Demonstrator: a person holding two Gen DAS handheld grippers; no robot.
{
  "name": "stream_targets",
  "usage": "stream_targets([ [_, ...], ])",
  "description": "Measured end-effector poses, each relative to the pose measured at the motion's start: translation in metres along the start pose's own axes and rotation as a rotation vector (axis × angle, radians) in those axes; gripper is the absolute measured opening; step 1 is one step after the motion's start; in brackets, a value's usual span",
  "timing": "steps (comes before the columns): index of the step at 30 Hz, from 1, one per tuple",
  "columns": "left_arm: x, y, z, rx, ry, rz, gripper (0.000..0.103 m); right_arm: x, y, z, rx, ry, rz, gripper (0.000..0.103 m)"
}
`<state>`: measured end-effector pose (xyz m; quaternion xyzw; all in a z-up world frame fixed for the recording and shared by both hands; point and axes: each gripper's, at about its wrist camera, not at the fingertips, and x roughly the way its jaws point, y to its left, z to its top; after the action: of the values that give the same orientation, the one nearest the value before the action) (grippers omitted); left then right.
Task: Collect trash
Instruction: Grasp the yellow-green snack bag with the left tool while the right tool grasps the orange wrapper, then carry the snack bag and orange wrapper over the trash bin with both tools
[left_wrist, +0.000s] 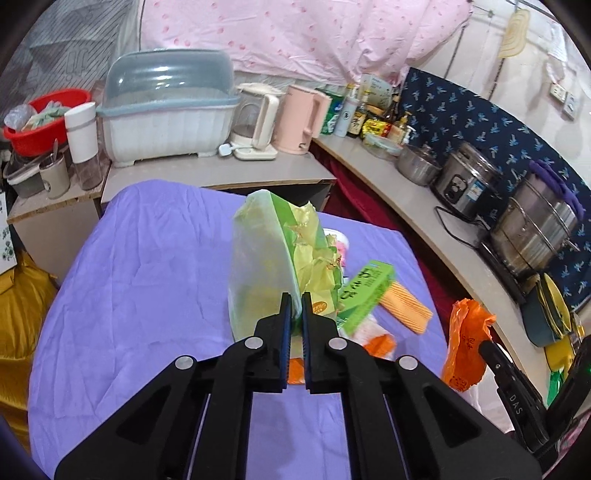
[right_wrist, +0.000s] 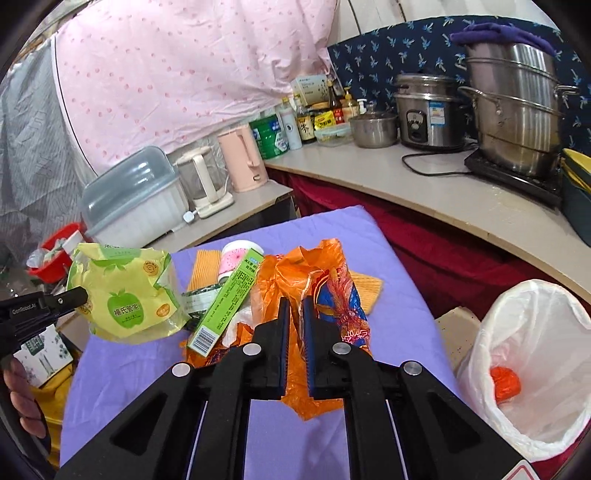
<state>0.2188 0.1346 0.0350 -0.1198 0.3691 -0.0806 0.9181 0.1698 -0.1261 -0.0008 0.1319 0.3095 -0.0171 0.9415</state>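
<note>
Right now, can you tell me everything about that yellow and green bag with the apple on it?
The yellow-green bag is a crinkly, shiny plastic wrapper, yellow with green leaves and a green apple badge bearing white writing. One side looks cloudy and see-through. It looks puffed and crumpled. The left hand-held gripper is shut on its edge and holds it lifted above the purple cloth, beside the green box and the other rubbish. Only that gripper appears to touch it.

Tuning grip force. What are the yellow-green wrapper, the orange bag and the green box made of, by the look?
Yellow-green wrapper: thin plastic film, glossy, partly clear; it crumples and shows glare. Orange bag: very thin plastic film, translucent, finely wrinkled, limp. Green box: probably printed cardboard, with flat faces, sharp edges and a barcode end flap.
</note>
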Motion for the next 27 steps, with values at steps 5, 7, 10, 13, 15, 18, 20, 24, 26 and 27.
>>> stream_targets([
  [5,-0.023,-0.028,-0.009,0.051,-0.022,-0.037,0.005,-0.032,-0.009,-0.001,0.010,-0.040,-0.003,0.007],
  [7,-0.030,-0.040,-0.014,0.071,-0.025,-0.057,0.005,-0.041,-0.013,-0.001,0.015,-0.053,-0.007,0.007],
  [10,-0.039,-0.062,-0.022,0.108,-0.028,-0.081,0.005,-0.055,-0.022,-0.002,0.030,-0.072,-0.018,0.007],
  [13,-0.044,-0.084,-0.030,0.147,-0.024,-0.106,0.005,-0.070,-0.035,-0.005,0.040,-0.090,-0.037,0.007],
  [15,-0.046,-0.097,-0.035,0.167,-0.020,-0.121,0.005,-0.079,-0.044,-0.006,0.049,-0.100,-0.049,0.007],
  [18,-0.048,-0.119,-0.043,0.201,-0.013,-0.140,0.005,-0.093,-0.061,-0.009,0.074,-0.119,-0.068,0.007],
  [20,-0.049,-0.135,-0.049,0.226,-0.009,-0.155,0.005,-0.102,-0.074,-0.010,0.092,-0.130,-0.082,0.007],
  [24,-0.050,-0.164,-0.059,0.271,0.004,-0.190,0.005,-0.119,-0.101,-0.017,0.126,-0.148,-0.120,0.007],
  [26,-0.051,-0.180,-0.066,0.297,0.008,-0.208,0.005,-0.127,-0.115,-0.018,0.146,-0.156,-0.138,0.007],
  [27,-0.051,-0.185,-0.069,0.309,0.010,-0.217,0.005,-0.130,-0.122,-0.020,0.155,-0.159,-0.146,0.007],
])
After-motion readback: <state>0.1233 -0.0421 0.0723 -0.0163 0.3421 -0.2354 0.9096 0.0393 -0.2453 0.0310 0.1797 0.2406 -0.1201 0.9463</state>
